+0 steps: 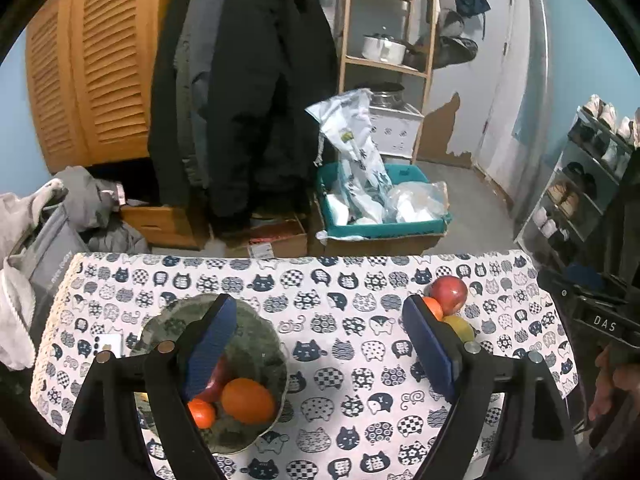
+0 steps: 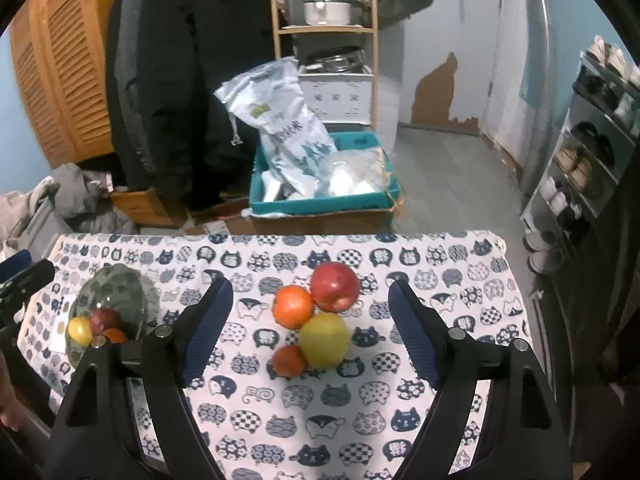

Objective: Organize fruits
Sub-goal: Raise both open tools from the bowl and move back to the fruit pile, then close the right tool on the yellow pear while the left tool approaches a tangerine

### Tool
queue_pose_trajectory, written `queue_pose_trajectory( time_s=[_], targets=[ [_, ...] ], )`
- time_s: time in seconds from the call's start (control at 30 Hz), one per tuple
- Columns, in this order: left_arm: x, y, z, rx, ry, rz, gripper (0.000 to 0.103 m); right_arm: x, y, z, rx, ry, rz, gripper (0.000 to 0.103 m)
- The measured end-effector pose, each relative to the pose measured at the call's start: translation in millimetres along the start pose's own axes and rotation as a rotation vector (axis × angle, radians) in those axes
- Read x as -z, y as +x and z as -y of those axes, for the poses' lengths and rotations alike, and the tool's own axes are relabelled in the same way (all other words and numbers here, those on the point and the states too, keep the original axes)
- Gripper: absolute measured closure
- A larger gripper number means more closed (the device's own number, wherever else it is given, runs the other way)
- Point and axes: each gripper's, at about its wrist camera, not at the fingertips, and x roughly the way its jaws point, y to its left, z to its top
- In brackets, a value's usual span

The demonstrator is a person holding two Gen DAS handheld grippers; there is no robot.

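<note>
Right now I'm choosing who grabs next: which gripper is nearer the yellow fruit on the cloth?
Right. The right gripper hangs open with the yellow fruit between its fingers; the left gripper is off to the fruit's left, by the bowl.

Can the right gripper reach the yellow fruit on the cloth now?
Probably yes. The right gripper is open, and the yellow fruit lies between its fingers with nothing above it, though two oranges and the red apple touch it.

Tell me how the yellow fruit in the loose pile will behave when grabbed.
The yellow fruit looks round and smooth, so it may roll or slip. It touches the small orange and the bigger orange, so lifting it could nudge them across the tablecloth.
</note>
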Motion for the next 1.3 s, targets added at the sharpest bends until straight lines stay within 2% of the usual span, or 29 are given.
queue_pose_trajectory(
  time_s=[0.43,0.67,1.07,1.3],
  targets=[
    [5,41,41,0.020,0.071,-0.082,0.017,11,24,27,0.016,0.034,-0.064,0.022],
    [14,78,57,-0.002,0.116,-0.144,0.017,23,66,27,0.019,0.025,-0.163,0.022],
    [40,153,59,-0.061,0.128,-0.284,0.017,53,148,26,0.009,0.031,-0.358,0.022],
    [50,179,58,-0.060,0.117,-0.337,0.017,63,177,21,0.000,0.032,-0.426,0.022]
  ],
)
